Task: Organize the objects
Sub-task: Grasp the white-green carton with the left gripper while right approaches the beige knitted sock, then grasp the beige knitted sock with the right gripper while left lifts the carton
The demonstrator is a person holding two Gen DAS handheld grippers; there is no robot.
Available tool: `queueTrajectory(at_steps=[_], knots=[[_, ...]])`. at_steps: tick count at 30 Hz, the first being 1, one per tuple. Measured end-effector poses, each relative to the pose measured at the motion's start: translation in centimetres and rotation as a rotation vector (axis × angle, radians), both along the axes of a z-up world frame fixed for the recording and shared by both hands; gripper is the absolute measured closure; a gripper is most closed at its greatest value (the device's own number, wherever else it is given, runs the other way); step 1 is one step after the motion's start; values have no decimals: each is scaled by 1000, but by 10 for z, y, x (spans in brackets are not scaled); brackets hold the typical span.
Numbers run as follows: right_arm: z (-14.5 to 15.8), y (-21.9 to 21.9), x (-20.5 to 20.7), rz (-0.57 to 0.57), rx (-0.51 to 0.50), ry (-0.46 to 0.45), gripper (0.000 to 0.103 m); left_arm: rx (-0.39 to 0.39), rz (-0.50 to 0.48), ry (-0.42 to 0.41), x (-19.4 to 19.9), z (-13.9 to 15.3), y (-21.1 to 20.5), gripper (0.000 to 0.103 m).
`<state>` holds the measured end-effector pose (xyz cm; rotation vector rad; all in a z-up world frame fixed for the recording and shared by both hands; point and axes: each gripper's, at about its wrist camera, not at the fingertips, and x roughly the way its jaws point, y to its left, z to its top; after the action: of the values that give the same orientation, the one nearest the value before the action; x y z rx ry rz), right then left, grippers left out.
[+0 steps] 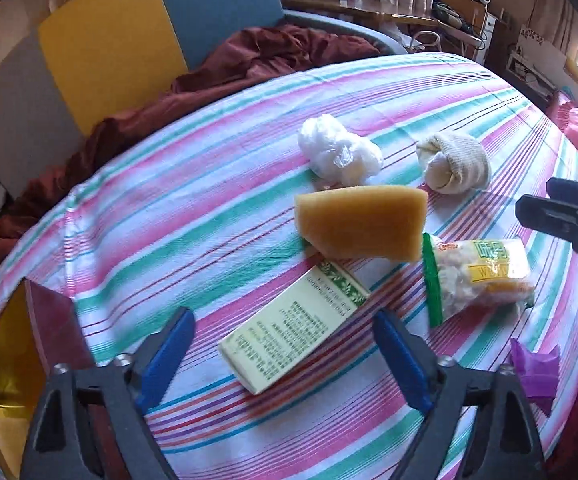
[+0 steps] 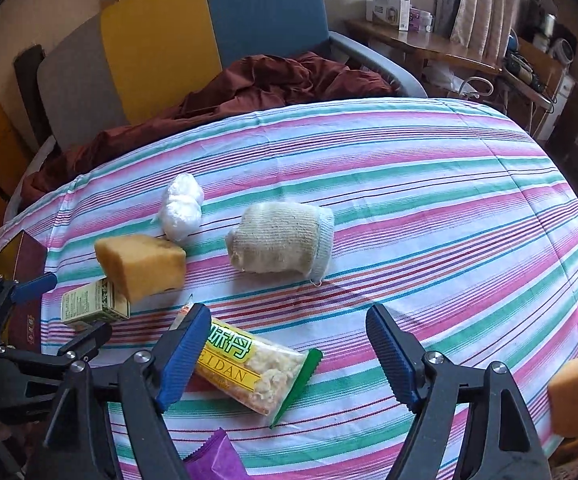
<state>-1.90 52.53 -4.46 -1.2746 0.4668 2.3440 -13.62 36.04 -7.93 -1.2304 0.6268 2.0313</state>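
Everything is laid out on a striped tablecloth [image 1: 209,184], pink, green and white, with a chair in yellow and blue panels behind it and a dark red cloth [image 1: 249,60] bunched up on the seat. The left gripper [image 1: 285,354] is pointed down at the table with its blue-padded jaws spread wide, and nothing is clamped; a pale green printed box [image 1: 293,328] is seen lying flat between them, not touched by either pad. One end of that box is covered by a yellow sponge wedge [image 1: 363,224], which is propped on it. Just right of the sponge, a snack packet [image 1: 477,276] with a green sealed edge is lying on the cloth. Further back, a crumpled white plastic bag [image 1: 339,150] and a rolled-up sock [image 1: 455,164] are set side by side, apart from each other. The right gripper [image 2: 289,354] is also held open, and the snack packet is found right by its left finger, partly hidden behind it, so contact can't really be judged there. A second sponge piece [image 2: 575,394] is spotted at the right edge of the right wrist view, and a purple wrapper [image 2: 213,460] at the bottom. A dark red box [image 1: 51,320] is parked at the table's left edge.
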Motion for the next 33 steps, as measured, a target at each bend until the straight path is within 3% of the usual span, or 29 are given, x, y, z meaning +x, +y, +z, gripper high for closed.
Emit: queueTrajectory(at_steps=[3,4,5,6,20,33], knots=[[0,1,0,-5,-3,-2,22,10,35,-78,-12,-11,2,34],[-1,3,0,-9,-5,-3,22,27,44,-64,-13,-11,1,35],[-1,4,0,-13,-6,-3,22,30,39,-48,-10,-10,2,59],[-1,5,0,-19,-5,-4,22,29,32,-18,-5,-8,2,74],[-5,15,2,-73,-2,-14,23,164,79,50,99,-9,-40,74],[-7,31,7,-150,-43,25,23,240,62,103,113,-15,-51,74]])
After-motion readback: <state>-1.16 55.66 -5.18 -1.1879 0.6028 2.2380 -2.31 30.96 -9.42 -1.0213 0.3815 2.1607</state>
